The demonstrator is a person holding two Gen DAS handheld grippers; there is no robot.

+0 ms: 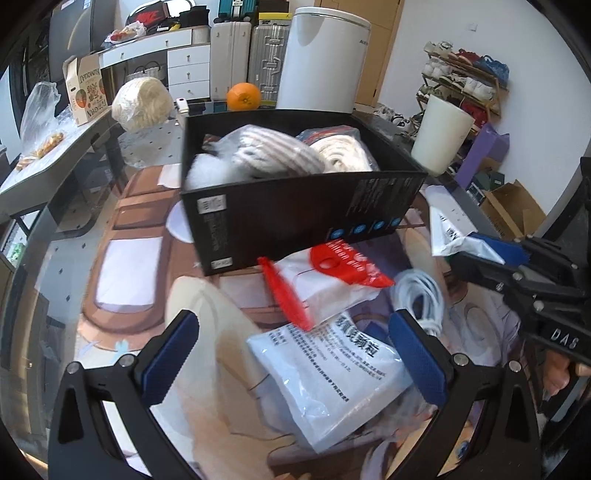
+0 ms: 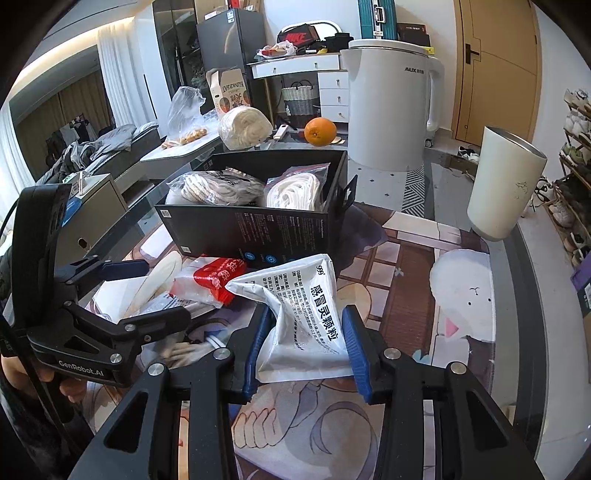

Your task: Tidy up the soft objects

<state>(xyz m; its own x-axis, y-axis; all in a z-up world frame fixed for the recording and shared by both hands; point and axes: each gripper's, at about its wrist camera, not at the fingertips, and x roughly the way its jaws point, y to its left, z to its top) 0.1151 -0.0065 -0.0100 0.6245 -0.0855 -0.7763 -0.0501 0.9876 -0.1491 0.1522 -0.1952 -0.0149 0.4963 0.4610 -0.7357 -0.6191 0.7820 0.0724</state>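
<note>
White plastic crumples between the blue pads of the right gripper [image 2: 308,345], whose jaws are pressed in on a sachet pack [image 2: 295,317] printed "999" and "感冒灵颗粒", held up just in front of a black carton [image 2: 258,229] on a glass-topped table [image 2: 517,332] laid over a cartoon mat. In the carton sit two clear bags, one of striped cloth [image 2: 210,190] on the left and one of cream rope-like fabric [image 2: 295,192] on the right.

To the left, the left gripper [image 1: 295,354] stands with its jaws wide apart and nothing between the pads, poised above a second white sachet pack [image 1: 332,376] bearing the same black lettering, which lies flat on the mat. Its black frame reads "GenRobot.AI" in the right wrist view, and fingers of the person's hand [image 2: 44,373] wrap the handle beneath. Just beyond that pack lies a white bag with a red printed header [image 1: 340,273], resting against the carton's foot, and a coil of white cable [image 1: 421,295] lies beside it.

Behind the carton are an orange [image 2: 320,131], a bagged roll of cream fabric [image 2: 243,127] and a white appliance marked "AUX" [image 2: 391,110]. A white tumbler [image 2: 506,184] stands at the table's right edge. A cardboard box lettered "KUMQUAT" [image 2: 229,92] sits on a side counter, and a shoebox with the Nike logo [image 2: 297,35] tops a white desk.
</note>
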